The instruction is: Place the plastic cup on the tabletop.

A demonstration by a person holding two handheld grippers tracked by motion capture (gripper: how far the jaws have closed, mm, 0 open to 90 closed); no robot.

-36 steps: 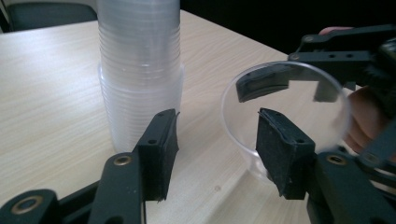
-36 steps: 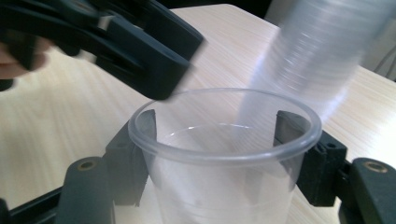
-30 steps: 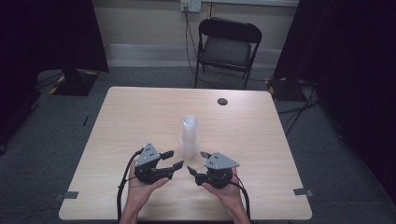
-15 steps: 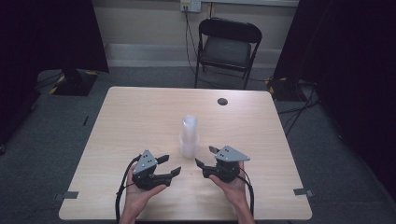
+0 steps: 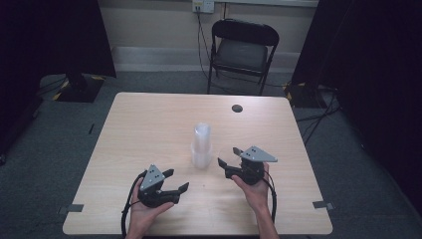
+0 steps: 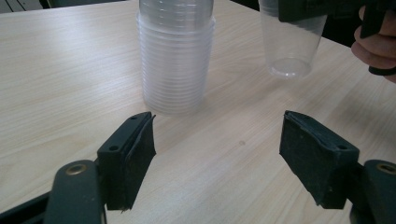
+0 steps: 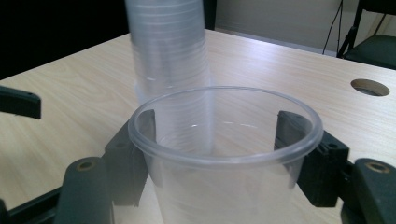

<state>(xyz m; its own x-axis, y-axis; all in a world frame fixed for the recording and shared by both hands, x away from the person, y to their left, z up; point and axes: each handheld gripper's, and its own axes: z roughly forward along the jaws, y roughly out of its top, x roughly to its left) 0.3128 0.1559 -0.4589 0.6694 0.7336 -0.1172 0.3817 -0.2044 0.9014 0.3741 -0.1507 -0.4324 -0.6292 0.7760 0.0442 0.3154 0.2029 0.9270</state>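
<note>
A tall stack of clear plastic cups stands upright at the middle of the wooden table. In the right gripper view a single clear cup sits upright between the jaws of my right gripper, with both pads against its sides below the rim. The stack rises just behind it. My right gripper is to the right of the stack. The left gripper view shows the same cup, its base low near the tabletop, beside the stack. My left gripper is open and holds nothing, near the front edge.
A round cable hole lies in the table's far right part. A black folding chair stands beyond the far edge. Dark curtains hang on both sides. Bare wood lies left of the stack.
My right gripper has moved forward and a little to the right, beside the stack. My left gripper has drawn back slightly toward the front edge. The stack has not moved.
</note>
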